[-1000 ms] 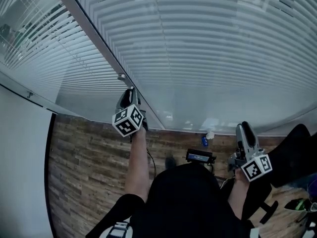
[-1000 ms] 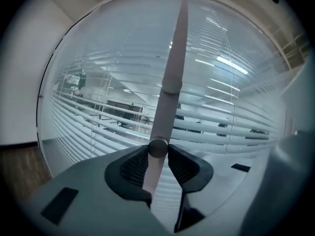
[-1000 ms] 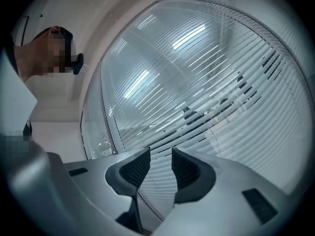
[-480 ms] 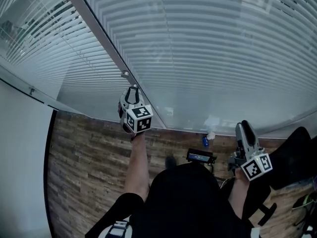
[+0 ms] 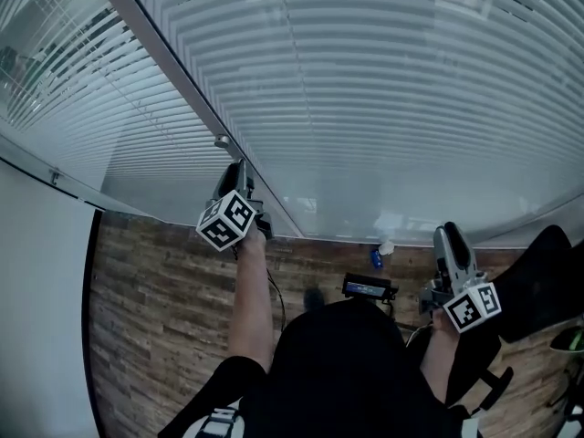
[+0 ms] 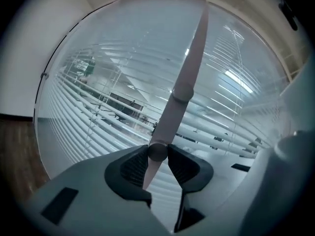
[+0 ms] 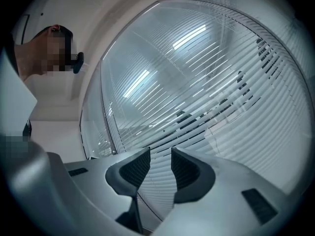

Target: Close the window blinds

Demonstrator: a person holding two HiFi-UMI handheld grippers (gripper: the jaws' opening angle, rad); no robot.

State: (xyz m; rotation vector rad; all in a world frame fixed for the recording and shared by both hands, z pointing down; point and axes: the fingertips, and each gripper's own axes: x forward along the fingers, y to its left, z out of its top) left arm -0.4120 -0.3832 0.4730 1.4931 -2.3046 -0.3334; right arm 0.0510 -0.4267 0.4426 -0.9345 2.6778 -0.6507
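The blinds (image 5: 392, 89) have see-through gaps between the slats, so I'd say they're not closed yet. My left gripper (image 6: 158, 154) pinches the tilt wand (image 6: 186, 75) at its round collar. Its fingers (image 6: 132, 167) have just been easing apart, so the wand could slip mid-twist. My right gripper (image 7: 160, 167) is narrowly parted and empty. The wand's top end is cut off.

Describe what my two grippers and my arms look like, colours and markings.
The left gripper and right gripper are light grey moulded shells with black ribbed pads. Each carries a white cube printed with black square markers. You wear a black short-sleeved top with white print on the left sleeve; forearms are bare. The left jaws have just opened slightly, the blind wand between them.
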